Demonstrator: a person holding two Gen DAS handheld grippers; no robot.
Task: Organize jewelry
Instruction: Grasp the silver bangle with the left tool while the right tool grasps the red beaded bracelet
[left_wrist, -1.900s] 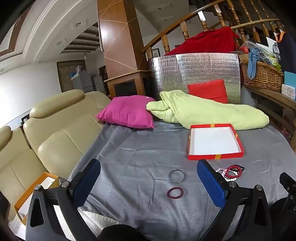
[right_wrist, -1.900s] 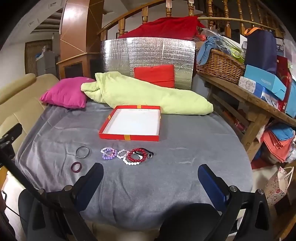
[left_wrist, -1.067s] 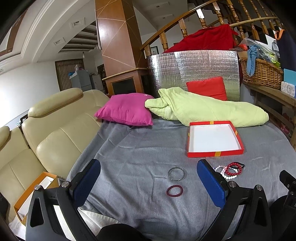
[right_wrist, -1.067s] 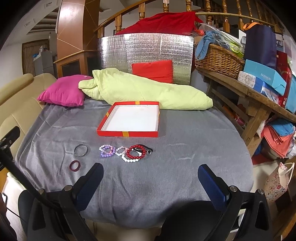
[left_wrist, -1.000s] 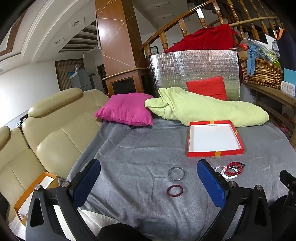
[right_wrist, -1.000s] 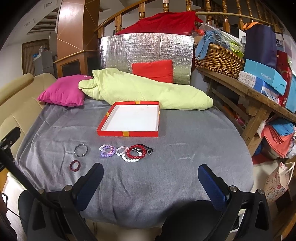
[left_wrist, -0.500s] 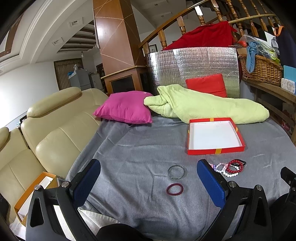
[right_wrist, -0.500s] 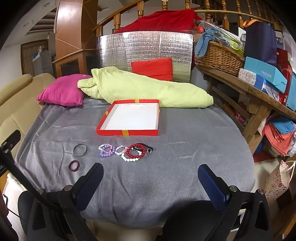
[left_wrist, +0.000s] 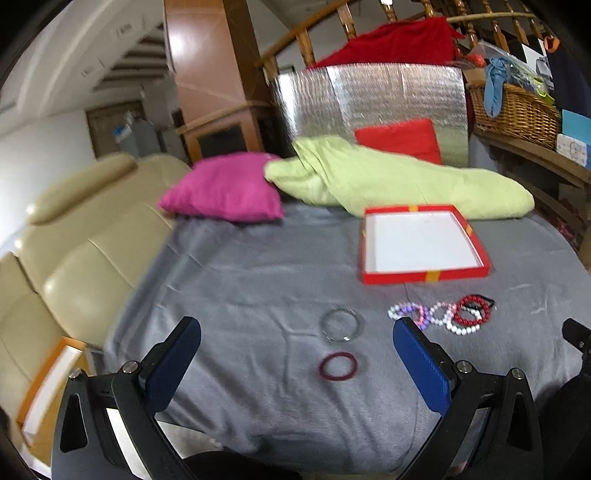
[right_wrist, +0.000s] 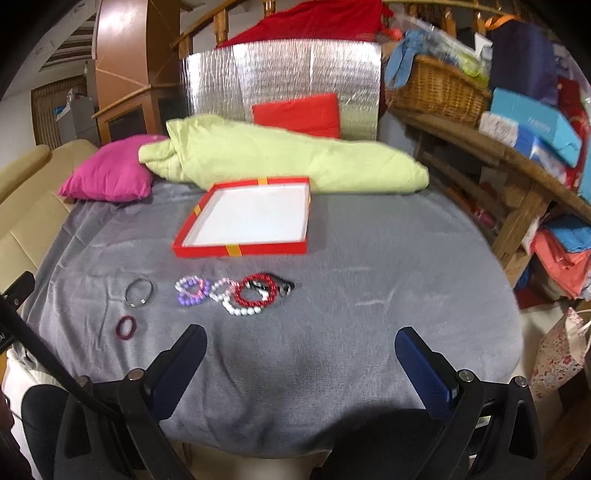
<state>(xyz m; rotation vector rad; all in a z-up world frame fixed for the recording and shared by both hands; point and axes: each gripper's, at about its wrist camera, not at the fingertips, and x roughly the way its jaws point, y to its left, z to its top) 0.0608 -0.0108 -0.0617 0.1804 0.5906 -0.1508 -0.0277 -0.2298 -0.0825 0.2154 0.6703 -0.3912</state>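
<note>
Keeping the left claw (left_wrist: 295, 328) spread wide with nothing between its blue pads, and holding the right claw (right_wrist: 299, 334) just as wide and just as empty. Hanging both above the near edge of the table, touching nothing.

Closing in on the gray cloth (right_wrist: 369, 295) from the near side: seeing the whole scene smeared with motion and the cloth filling more of both views than half a second ago. Reading that as the reach beginning after a spell of hovering, so likely starting the first pickup and not any placing.

Finding the red box (right_wrist: 240, 250) lying open at mid-table, white floor bare, nothing yet inside; looking like the place for the jewelry, though only guessing from the task.

Seeing the bead bracelets (right_wrist: 236, 293) bunched together just in front of the box, purple, white and red loops overlapping, with a dark piece at the right end too blurred to name. Now showing in full in the left view too, beside the right finger, where they were half hidden before.

Spotting the silver bangle (left_wrist: 340, 325) lying flat and alone to the left of the beads, nearly centred between the left claw's fingers.

Spotting the dark red ring (left_wrist: 338, 365) nearest of all, just in front of the bangle and apart from it. Judging these two the left claw's likeliest first targets.
</note>
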